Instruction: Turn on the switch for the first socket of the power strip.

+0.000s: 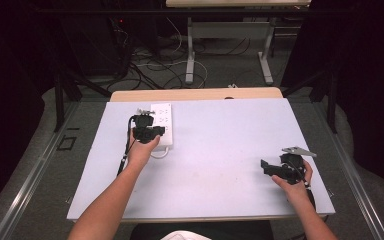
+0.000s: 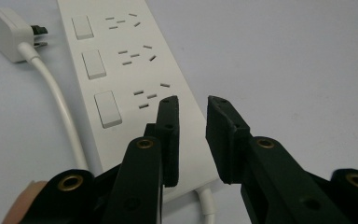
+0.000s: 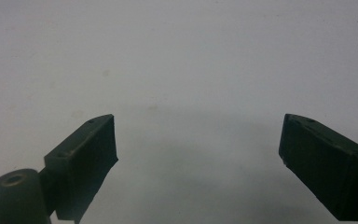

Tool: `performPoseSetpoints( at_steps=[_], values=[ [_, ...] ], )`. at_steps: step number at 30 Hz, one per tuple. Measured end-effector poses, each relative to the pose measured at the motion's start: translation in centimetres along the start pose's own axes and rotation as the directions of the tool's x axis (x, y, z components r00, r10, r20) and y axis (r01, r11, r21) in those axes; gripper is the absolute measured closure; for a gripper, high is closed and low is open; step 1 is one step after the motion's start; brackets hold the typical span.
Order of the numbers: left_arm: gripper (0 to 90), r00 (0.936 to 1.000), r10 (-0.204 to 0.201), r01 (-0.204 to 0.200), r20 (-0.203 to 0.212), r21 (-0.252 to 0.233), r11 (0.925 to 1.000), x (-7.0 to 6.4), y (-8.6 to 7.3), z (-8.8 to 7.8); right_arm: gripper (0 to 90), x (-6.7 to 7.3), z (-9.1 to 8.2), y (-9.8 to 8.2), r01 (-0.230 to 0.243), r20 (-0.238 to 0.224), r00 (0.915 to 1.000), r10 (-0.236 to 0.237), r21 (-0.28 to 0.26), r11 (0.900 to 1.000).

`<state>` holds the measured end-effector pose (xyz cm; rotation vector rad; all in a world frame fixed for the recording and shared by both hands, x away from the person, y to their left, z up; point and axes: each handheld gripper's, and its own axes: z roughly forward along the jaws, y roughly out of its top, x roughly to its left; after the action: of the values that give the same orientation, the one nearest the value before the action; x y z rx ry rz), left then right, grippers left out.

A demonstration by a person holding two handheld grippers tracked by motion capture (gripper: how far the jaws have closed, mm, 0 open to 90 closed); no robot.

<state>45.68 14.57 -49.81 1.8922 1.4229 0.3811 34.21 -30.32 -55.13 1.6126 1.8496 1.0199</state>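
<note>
Right gripper [image 1: 269, 168]: I see its fingers [image 3: 86, 154] spread wide, released, holding nothing, over bare tabletop [image 1: 220, 150].
Left gripper [image 1: 147, 131]: its fingers [image 2: 168, 135] stand slightly parted, not clenched, grasping nothing, above the near end of the power strip.
Power strip [image 2: 135, 84]: white, flat on the tabletop, running away beyond the left fingers, three switches in a row.
Plug [image 2: 9, 32]: white, lying left of the strip's far end, its cord [image 2: 63, 112] trailing back toward me.

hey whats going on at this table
A person holds a claw in each hand over a table. The left claw hovers over the near end of a white power strip, jaws a little apart and gripping nothing; the strip's plug lies unplugged beside it. The right claw is wide open above bare tabletop.
</note>
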Motion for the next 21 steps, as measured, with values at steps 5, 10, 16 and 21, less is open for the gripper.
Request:
performPoseSetpoints(
  at_steps=[5, 10, 16, 21],
  values=[
    [75.3, 0.9998, 0.019, -0.019, -0.001, 0.012, 0.9998, -0.06, -0.04, 0.01, 10.4, 0.01, -0.02, 0.0, 0.001, -0.002, 1.0, -0.001, 0.0, 1.0],
    [75.9, 0.9999, 0.016, -0.016, 0.0, 0.011, 0.9998, -0.3, -0.09, 0.22, 10.4, -0.01, -0.01, 0.01, 0.001, -0.002, 1.0, -0.001, 0.0, 1.0],
    [76.9, 0.9998, 0.019, -0.019, 0.002, 0.017, 0.9997, -0.5, -0.11, 0.47, 10.4, -0.01, -0.03, 0.03, 0.002, -0.002, 1.0, -0.002, -0.003, 1.0],
    [77.5, 0.9997, 0.025, -0.025, -0.001, 0.019, 0.9995, -0.57, -0.11, 0.64, 10.4, -0.02, -0.04, 0.03, 0.002, -0.002, 1.0, -0.002, -0.004, 1.0]
  ],
)
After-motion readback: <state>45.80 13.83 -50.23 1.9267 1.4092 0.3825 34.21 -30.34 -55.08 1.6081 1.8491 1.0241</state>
